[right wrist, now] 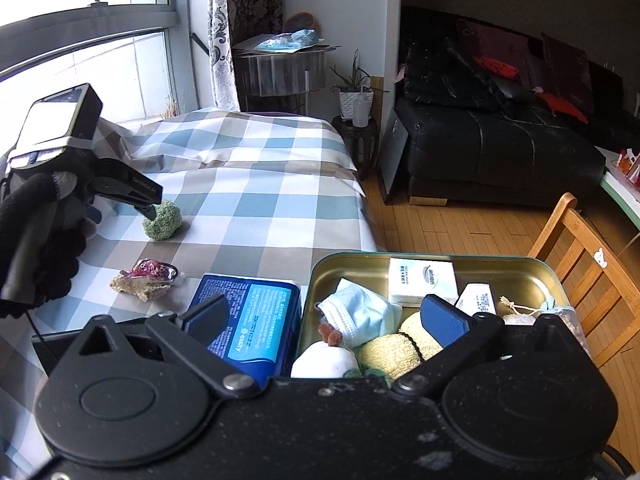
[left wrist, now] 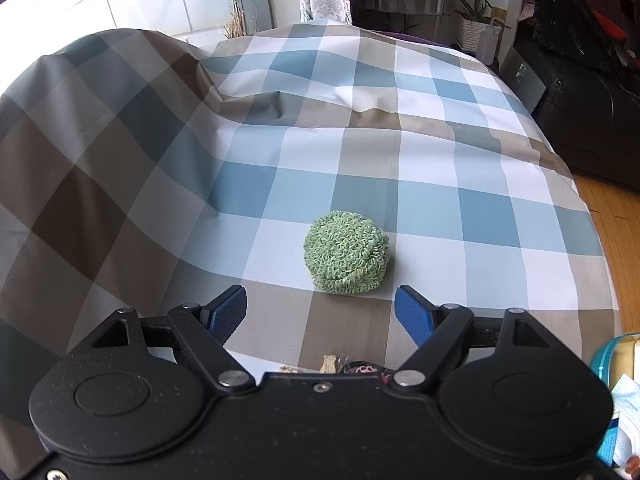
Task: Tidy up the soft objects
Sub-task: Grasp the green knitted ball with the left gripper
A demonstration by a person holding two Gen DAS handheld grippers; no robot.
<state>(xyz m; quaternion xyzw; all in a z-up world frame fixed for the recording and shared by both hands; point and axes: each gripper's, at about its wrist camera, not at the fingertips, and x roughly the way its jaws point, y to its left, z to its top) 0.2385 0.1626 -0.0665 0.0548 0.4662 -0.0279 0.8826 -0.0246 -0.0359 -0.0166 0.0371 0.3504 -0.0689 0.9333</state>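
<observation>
A green loopy scrub ball (left wrist: 346,258) lies on the checked bedcover (left wrist: 460,152). My left gripper (left wrist: 320,300) is open just short of the ball, and nothing sits between its blue pads. In the right wrist view a gloved hand (right wrist: 40,248) holds that left gripper (right wrist: 150,208) with one finger beside the ball (right wrist: 164,222). My right gripper (right wrist: 326,312) stands wide open and holds nothing. It hovers over a gold tin (right wrist: 520,268) holding a face mask (right wrist: 360,314), a white tissue pack (right wrist: 422,280), a yellow sponge (right wrist: 392,348) and a white soft item (right wrist: 324,362).
A blue tissue pack (right wrist: 248,320) lies left of the tin, and a pink and tan bundle (right wrist: 146,278) sits farther left. The bed drops to a wood floor (right wrist: 460,232) on the right. Beyond stand a black sofa (right wrist: 500,152), a wooden chair (right wrist: 580,264) and a potted plant (right wrist: 356,96).
</observation>
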